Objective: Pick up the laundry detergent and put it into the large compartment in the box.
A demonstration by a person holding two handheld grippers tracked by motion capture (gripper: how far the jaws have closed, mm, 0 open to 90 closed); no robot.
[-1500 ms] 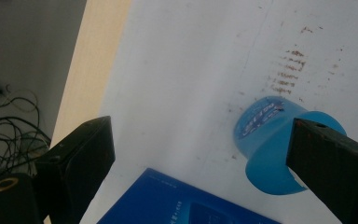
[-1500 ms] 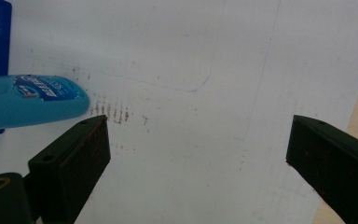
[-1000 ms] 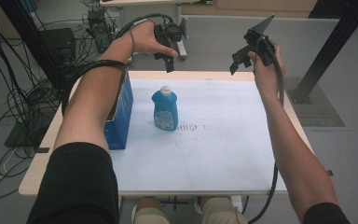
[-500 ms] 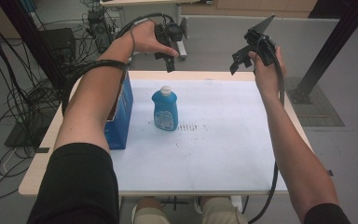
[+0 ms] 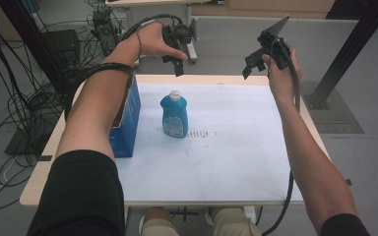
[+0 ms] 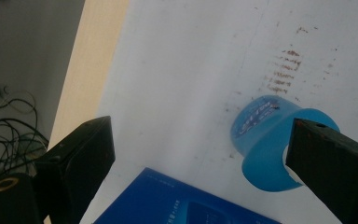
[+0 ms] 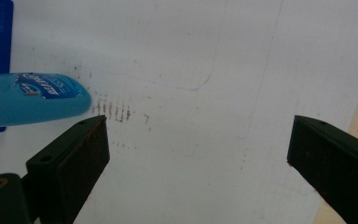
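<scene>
Blue box [image 5: 127, 118] crowds bottle's [image 5: 173, 115] left; right side seemingly open.

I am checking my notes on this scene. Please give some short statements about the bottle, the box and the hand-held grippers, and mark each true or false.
1. The blue detergent bottle stands upright on the table. True.
2. The left hand-held gripper grips the bottle. False: it is raised above the table, jaws open, holding nothing.
3. The blue box stands left of the bottle. True.
4. The right hand-held gripper is shut. False: its jaws stand wide apart.
</scene>
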